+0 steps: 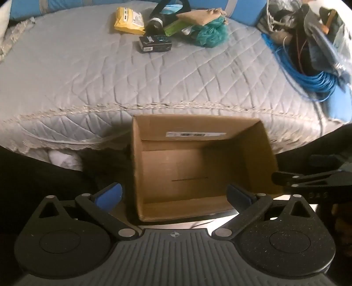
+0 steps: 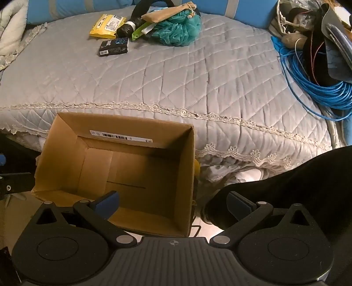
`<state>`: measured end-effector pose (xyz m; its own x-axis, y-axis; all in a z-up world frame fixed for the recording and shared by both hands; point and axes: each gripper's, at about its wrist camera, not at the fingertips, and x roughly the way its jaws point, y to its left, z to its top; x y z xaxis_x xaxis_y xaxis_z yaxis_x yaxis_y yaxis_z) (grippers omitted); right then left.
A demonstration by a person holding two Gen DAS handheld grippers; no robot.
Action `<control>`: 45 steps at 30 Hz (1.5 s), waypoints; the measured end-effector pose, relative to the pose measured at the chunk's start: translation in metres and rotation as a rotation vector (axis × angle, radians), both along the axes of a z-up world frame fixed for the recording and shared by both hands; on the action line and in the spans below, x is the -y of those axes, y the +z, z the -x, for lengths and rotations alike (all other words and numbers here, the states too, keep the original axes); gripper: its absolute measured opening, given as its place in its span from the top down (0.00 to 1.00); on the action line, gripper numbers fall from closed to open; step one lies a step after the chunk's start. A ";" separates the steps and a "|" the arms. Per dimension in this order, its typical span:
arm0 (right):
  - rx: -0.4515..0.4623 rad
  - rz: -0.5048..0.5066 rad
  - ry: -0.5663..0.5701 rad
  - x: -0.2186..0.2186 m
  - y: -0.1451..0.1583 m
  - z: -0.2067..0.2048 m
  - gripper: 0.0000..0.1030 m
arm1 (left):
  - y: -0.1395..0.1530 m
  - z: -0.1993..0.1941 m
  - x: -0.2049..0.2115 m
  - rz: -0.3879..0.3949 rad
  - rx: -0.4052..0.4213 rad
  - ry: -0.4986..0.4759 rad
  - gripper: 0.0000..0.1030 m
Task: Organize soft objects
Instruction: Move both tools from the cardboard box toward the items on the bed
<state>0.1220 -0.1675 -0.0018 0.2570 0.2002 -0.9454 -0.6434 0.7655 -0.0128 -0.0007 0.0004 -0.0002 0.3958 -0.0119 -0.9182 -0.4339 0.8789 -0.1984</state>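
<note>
Left wrist view: left gripper (image 1: 173, 195) spread fully wide, nothing between its blue pads; it hangs over the open cardboard box (image 1: 267, 154), whose floor is bare; teal mesh pouf (image 1: 211, 33), yellow packet (image 1: 128, 21) and tan pouch (image 1: 201, 16) lie clustered far beyond, at the far side of the grey quilt (image 1: 88, 72)

Right wrist view: right gripper (image 2: 173, 202) likewise wide apart and holding nothing; box (image 2: 57, 154) sits below-left, one pad over its near wall; pouf (image 2: 178, 29) and packet (image 2: 106, 25) well apart from the jaws, up on the quilt (image 2: 198, 83); blue cable coil (image 2: 319, 88) at right
</note>
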 end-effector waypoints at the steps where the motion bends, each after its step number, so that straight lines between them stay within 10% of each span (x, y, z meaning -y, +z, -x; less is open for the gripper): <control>1: 0.002 -0.002 0.002 0.000 0.000 0.001 0.00 | 0.000 0.000 0.000 0.006 -0.002 -0.001 0.00; 19: -0.030 -0.111 -0.042 0.008 0.022 -0.026 0.00 | 0.010 -0.013 0.006 -0.028 0.049 -0.085 0.00; 28: 0.094 -0.155 -0.067 0.015 0.047 -0.048 0.00 | 0.043 -0.039 0.018 -0.352 0.205 -0.152 0.00; 45: 0.210 -0.240 -0.026 -0.004 0.036 -0.102 0.00 | 0.049 -0.062 -0.019 -0.338 0.291 -0.195 0.00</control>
<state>0.2243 -0.1638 0.0338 0.4495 0.4018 -0.7978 -0.6256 0.7791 0.0399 0.0618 0.0195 0.0483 0.6569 0.1683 -0.7350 -0.2238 0.9744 0.0232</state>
